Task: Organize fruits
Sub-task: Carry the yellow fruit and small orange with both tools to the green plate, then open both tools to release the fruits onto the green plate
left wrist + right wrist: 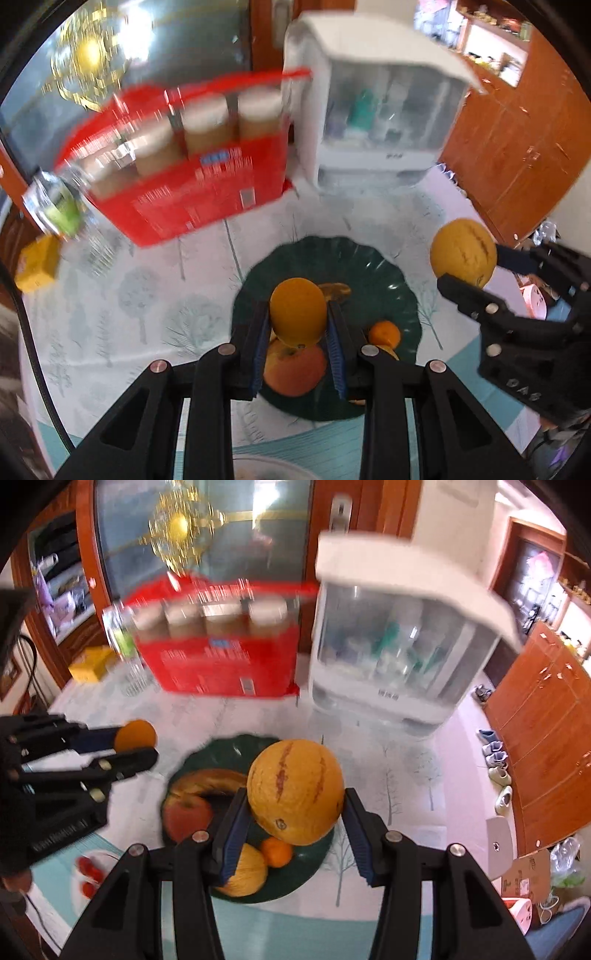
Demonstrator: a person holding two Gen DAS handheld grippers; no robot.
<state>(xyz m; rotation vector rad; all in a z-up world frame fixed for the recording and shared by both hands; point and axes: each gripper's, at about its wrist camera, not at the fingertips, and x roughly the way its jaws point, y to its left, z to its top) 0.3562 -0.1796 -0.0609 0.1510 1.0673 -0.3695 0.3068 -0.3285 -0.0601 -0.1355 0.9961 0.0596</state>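
Note:
My left gripper (pixel 297 325) is shut on an orange (pixel 298 311) and holds it above a dark green plate (pixel 332 258). On the plate lie a red apple (pixel 295 369), a small tangerine (pixel 385 333) and a banana (pixel 336 290). My right gripper (pixel 295 812) is shut on a yellow striped melon (pixel 295 791) above the same plate (pixel 314 864). In the right wrist view the plate holds the apple (pixel 186 816), banana (pixel 210 779), tangerine (pixel 277 851) and a second small yellow melon (pixel 247 875). The left gripper with its orange (pixel 135 734) shows at left there.
A red basket (pixel 207 195) with several jars stands at the back. A white dish cabinet (pixel 373 122) is beside it. A yellow box (pixel 37 266) and a clear bottle (pixel 62 206) are at far left. A white dish with small red fruits (pixel 88 875) sits near the front left.

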